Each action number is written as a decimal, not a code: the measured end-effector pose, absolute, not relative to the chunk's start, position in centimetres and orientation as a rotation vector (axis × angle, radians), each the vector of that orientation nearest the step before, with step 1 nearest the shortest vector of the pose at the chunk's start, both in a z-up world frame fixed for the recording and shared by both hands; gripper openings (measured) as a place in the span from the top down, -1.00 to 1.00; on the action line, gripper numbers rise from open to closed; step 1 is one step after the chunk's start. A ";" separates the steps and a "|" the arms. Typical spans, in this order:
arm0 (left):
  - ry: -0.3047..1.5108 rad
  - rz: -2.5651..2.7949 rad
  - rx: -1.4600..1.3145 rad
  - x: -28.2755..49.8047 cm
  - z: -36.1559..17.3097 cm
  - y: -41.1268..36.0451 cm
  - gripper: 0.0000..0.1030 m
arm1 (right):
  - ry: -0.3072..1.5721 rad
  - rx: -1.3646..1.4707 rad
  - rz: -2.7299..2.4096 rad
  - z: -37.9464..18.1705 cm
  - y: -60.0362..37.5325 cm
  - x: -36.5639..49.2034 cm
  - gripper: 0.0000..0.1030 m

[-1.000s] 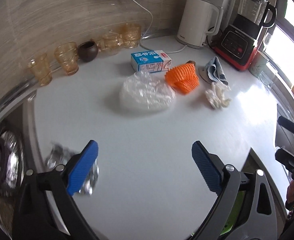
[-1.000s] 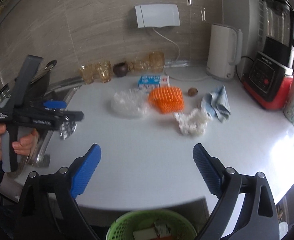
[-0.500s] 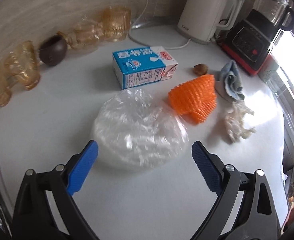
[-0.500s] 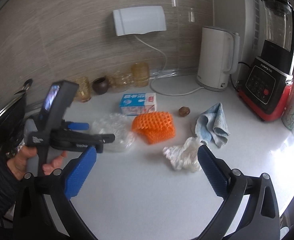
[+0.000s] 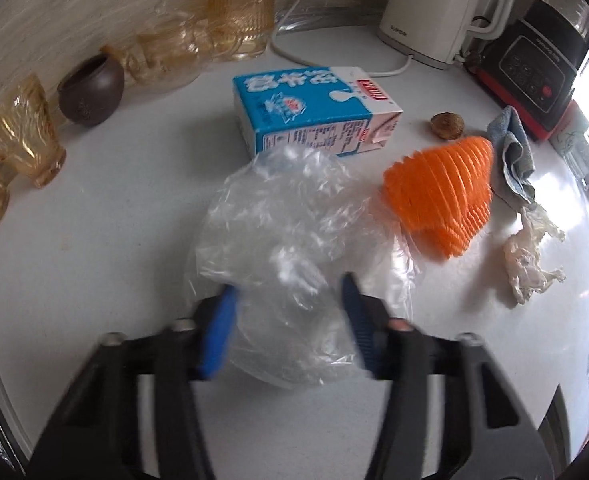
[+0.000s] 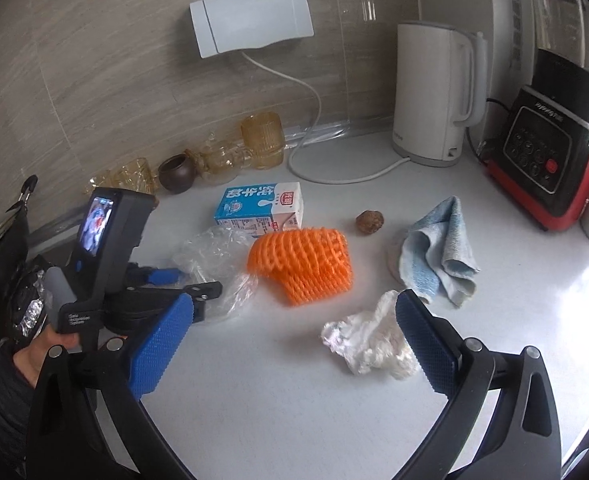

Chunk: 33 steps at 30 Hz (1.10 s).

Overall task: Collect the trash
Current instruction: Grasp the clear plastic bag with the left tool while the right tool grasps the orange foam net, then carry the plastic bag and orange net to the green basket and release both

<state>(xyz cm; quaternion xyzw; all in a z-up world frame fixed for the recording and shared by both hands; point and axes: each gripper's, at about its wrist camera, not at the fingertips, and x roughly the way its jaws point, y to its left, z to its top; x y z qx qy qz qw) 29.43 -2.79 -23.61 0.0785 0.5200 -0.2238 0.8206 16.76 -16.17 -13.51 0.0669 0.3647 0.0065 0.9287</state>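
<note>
A crumpled clear plastic bag [image 5: 290,236] lies on the white counter [image 5: 114,220]. My left gripper [image 5: 286,304] has its blue fingers closing around the bag's near side, blurred by motion. In the right wrist view the left gripper [image 6: 182,280] is at the bag [image 6: 210,252]. My right gripper [image 6: 290,332] is open and empty, just before a crumpled white tissue [image 6: 370,344]. An orange foam net [image 6: 306,264] and a blue-and-white milk carton [image 6: 262,208] lie behind; both also show in the left wrist view, the net [image 5: 442,196] and the carton [image 5: 314,108].
A blue cloth [image 6: 442,252] and a brown nut [image 6: 369,222] lie at right. A white kettle [image 6: 434,92] and a red-and-black blender [image 6: 550,140] stand at the back right. Amber glasses [image 5: 22,136] and a dark pot [image 5: 90,92] line the wall.
My left gripper moved forward to the plastic bag and its fingers narrowed around it. My right gripper moved forward and lower toward the white tissue, still open.
</note>
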 end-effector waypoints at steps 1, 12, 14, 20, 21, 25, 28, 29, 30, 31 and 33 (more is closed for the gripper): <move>1.110 -0.474 0.149 29.5 -23.6 -2.4 0.53 | 0.753 0.133 0.014 -13.7 -16.1 17.2 -0.95; 1.072 -0.456 0.102 27.4 -21.6 0.6 0.79 | 0.898 0.167 -0.061 -18.7 -16.0 27.3 -0.95; 1.064 -0.452 0.084 26.9 -21.0 1.5 0.79 | 0.914 0.152 -0.077 -19.4 -15.6 28.4 -0.95; 1.050 -0.447 0.046 25.7 -19.5 3.5 0.79 | 0.990 0.115 -0.076 -21.8 -14.4 30.4 -0.05; 1.046 -0.447 0.040 25.4 -19.2 3.8 0.79 | 0.983 0.109 -0.078 -21.7 -14.3 30.3 0.21; 1.028 -0.438 0.027 24.4 -18.3 4.5 0.79 | 0.959 0.108 -0.037 -20.6 -13.7 29.3 0.49; 1.015 -0.432 0.032 23.2 -17.5 4.8 0.79 | 0.931 0.107 -0.011 -19.2 -13.3 28.1 0.51; 1.010 -0.437 0.033 22.7 -17.2 4.7 0.79 | 0.914 0.109 -0.001 -18.4 -13.3 27.3 0.51; 1.004 -0.444 0.037 22.2 -16.8 4.6 0.79 | 0.898 0.108 0.005 -17.5 -13.3 26.3 0.51; 0.995 -0.453 0.047 21.4 -16.3 4.5 0.79 | 0.886 0.107 0.009 -16.8 -13.3 25.4 0.51; 0.978 -0.469 0.067 19.9 -15.5 4.0 0.79 | 0.854 0.103 0.017 -15.0 -13.3 22.7 0.51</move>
